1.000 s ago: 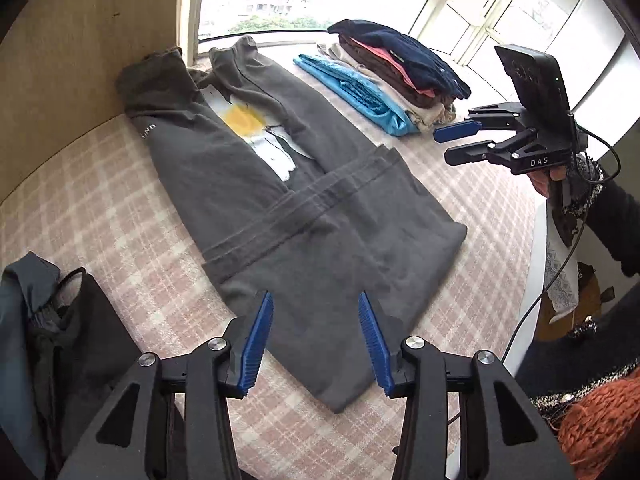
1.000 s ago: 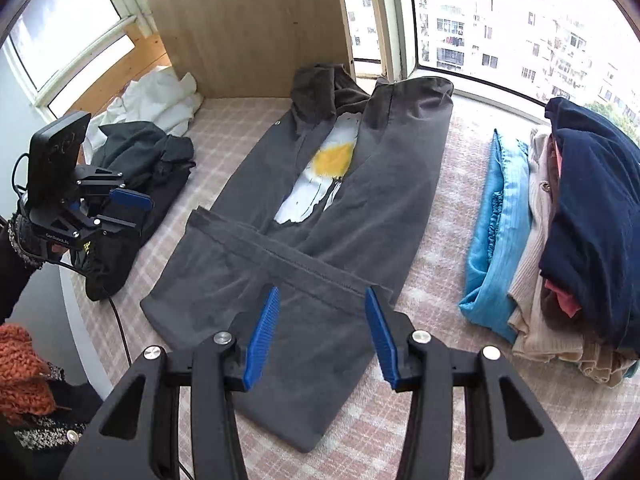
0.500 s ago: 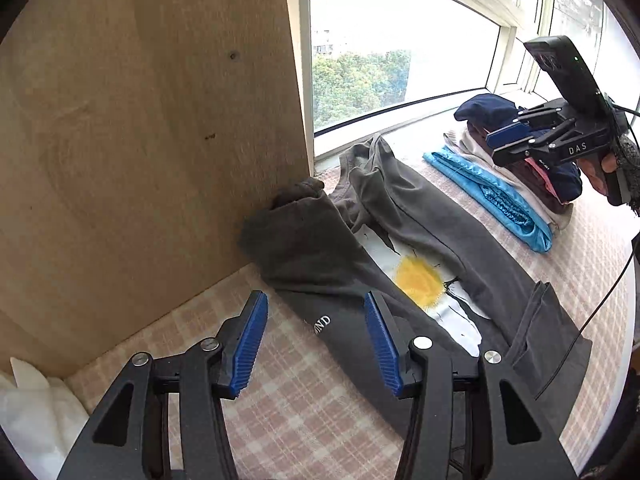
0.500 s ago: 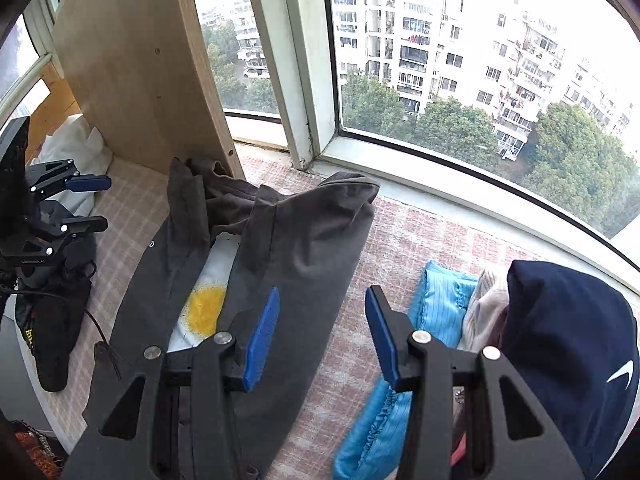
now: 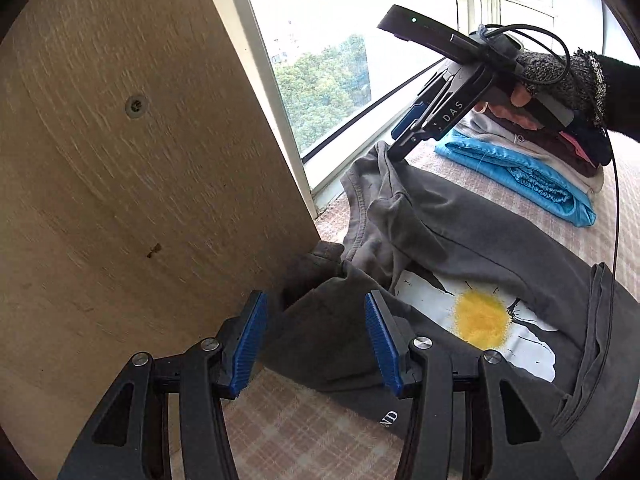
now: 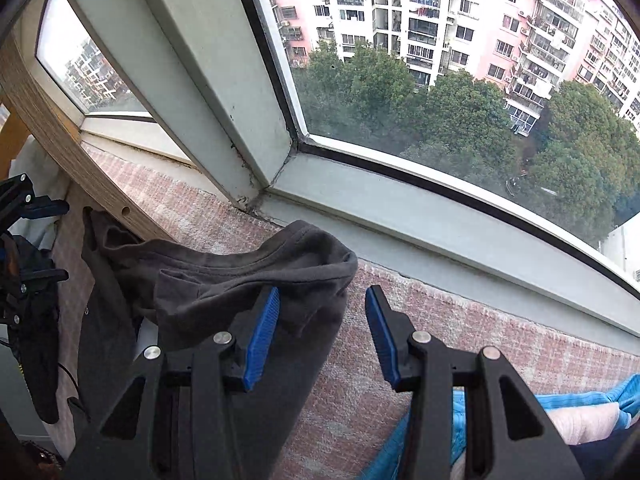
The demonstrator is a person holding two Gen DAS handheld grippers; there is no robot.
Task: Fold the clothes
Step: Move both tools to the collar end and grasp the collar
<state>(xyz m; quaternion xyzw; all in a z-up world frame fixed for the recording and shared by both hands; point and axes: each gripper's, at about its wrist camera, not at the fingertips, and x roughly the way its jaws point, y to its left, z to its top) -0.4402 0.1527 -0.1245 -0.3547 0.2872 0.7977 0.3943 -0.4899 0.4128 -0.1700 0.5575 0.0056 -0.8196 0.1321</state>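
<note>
A dark grey T-shirt (image 5: 472, 236) with a white and yellow daisy print lies on the checked mat, both long sides folded in over the print. Its neck end sits against the wooden panel and the window. My left gripper (image 5: 314, 344) hangs open just above the shirt's shoulder corner next to the panel, with fabric showing between the fingers. My right gripper (image 6: 322, 336) is open over the other shoulder corner (image 6: 304, 256), its left finger above the cloth and its right one above bare mat. In the left wrist view the right gripper (image 5: 400, 140) tips down at the shirt's bunched neck edge.
A wooden panel (image 5: 140, 160) stands close on the left. The window sill (image 6: 400, 208) runs right behind the shirt. A stack of folded clothes (image 5: 520, 168), blue at the bottom, lies to the right. Dark unfolded clothes (image 6: 36, 360) lie beyond the left gripper (image 6: 44, 240).
Both grippers have travelled from the shirt's hem end up to its neck end by the window, staying open. The left one rolled and now faces the wooden panel.
</note>
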